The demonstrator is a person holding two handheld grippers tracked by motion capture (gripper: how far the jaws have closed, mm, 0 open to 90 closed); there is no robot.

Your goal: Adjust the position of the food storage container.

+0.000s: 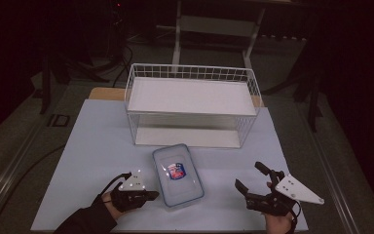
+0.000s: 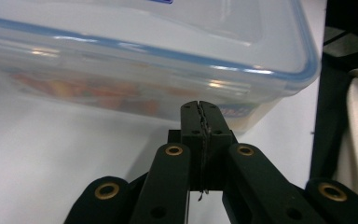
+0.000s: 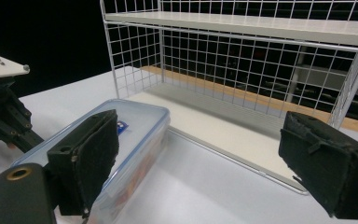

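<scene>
Dim room, dark floor, pale counter [image 1: 92, 146] lit from above. White wire rack [image 1: 192, 105] with two shelves, toward far edge of counter. Clear lidded container [image 1: 177, 174] with blue rim and small label, near front edge, roughly centred, just in front of rack. Left claw [image 1: 152, 195] pressed together, holding nothing, tips right at container's near-left side wall; contact not certain. Right claw [image 1: 249, 178] spread wide, empty, near front right corner, apart from container.

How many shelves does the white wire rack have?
2. The upper shelf sits at the top of the white wire rack; the lower shelf lies on the table, just behind the lidded plastic container.
</scene>
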